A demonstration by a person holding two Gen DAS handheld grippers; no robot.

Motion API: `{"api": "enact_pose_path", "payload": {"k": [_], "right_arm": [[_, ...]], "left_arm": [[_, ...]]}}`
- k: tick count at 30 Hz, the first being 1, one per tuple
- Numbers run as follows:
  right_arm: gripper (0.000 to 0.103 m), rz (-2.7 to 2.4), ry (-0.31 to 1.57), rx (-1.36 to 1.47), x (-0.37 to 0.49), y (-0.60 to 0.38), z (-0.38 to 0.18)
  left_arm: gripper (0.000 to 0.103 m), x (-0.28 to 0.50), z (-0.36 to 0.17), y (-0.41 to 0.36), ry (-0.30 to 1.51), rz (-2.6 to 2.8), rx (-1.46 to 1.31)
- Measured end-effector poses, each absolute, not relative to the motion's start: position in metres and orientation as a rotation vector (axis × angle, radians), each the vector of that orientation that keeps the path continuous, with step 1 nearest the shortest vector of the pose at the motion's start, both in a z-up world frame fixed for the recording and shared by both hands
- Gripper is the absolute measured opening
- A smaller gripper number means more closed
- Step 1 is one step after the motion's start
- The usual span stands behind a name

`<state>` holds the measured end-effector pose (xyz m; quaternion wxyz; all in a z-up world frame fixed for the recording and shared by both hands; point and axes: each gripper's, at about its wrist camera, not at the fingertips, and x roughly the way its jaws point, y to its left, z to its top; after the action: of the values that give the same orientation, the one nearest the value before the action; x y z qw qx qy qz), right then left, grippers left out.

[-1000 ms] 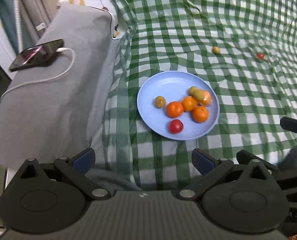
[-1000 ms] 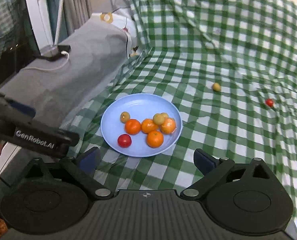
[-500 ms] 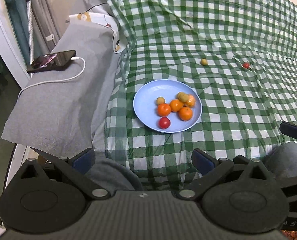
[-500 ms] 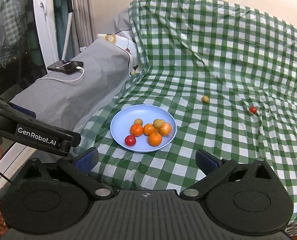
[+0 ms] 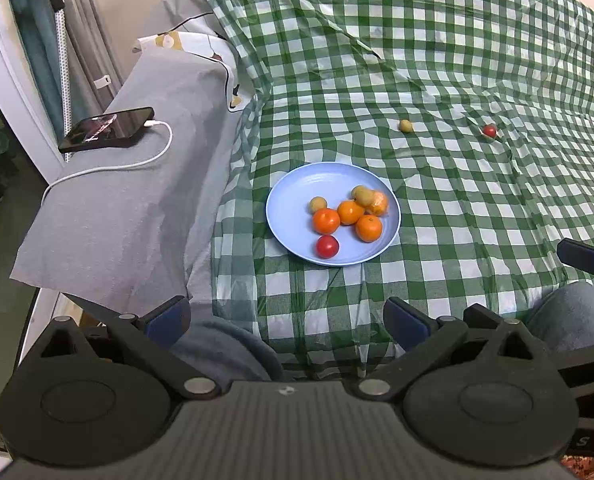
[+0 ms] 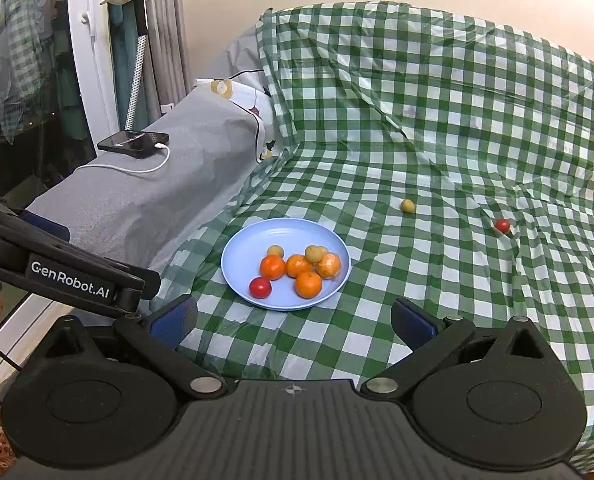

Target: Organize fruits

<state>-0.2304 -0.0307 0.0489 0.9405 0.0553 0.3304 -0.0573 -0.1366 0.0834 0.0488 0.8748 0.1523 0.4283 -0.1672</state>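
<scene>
A light blue plate point(image 5: 293, 196) point(image 6: 249, 248) lies on the green checked cloth and holds several fruits: oranges, small yellow-brown fruits and a red tomato point(image 5: 327, 246) point(image 6: 260, 287). A loose yellow fruit point(image 5: 405, 125) point(image 6: 407, 205) and a loose red tomato point(image 5: 489, 131) point(image 6: 502, 225) lie on the cloth beyond the plate to the right. My left gripper point(image 5: 285, 320) is open and empty, well short of the plate. My right gripper point(image 6: 293, 320) is open and empty, just in front of the plate.
A phone point(image 5: 107, 129) point(image 6: 134, 142) with a white charging cable lies on a grey covered ledge at the left. The person's knees point(image 5: 573, 316) show at the cloth's near edge. The left gripper's body point(image 6: 57, 276) crosses the right view at the left.
Both grippers have pulled back and up from the plate, so the plate and loose fruits look smaller and farther. Both stayed open and empty. No fruit has moved.
</scene>
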Motion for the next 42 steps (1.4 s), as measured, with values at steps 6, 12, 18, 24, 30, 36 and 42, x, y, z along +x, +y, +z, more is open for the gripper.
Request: {"api": "enact_pose_path", "payload": {"k": [6,12,18,24,30,36,42], "right_arm": [[0.102,-0.117,0.687,0.127,-0.227,-0.032,0.045],[0.102,-0.114,0.712,0.155,-0.219,-0.041,0.037],[0.102,-0.123,0.737,0.191,-0.208,-0.057,0.027],[0.102,-0.177,0.752,0.228,-0.196,-0.087,0.011],[0.102,-0.321,0.740,0.252,-0.180,-0.153,-0.007],[0.102,-0.484,0.687,0.257,-0.153,-0.244,-0.034],[0.102,-0.564,0.599,0.213,-0.089,-0.329,-0.070]], "left_arm": [[0.103,-0.131,0.046,0.079,0.906,-0.349,0.332],[0.103,-0.120,0.040,0.072,0.934,-0.351,0.343],[0.103,-0.105,0.032,0.056,0.965,-0.354,0.362],[0.103,-0.079,0.022,0.022,0.999,-0.380,0.394],[0.103,-0.039,0.013,-0.042,1.022,-0.441,0.415],[0.103,0.016,-0.009,-0.128,0.992,-0.503,0.448],[0.103,0.101,-0.052,-0.203,0.969,-0.482,0.391]]}}
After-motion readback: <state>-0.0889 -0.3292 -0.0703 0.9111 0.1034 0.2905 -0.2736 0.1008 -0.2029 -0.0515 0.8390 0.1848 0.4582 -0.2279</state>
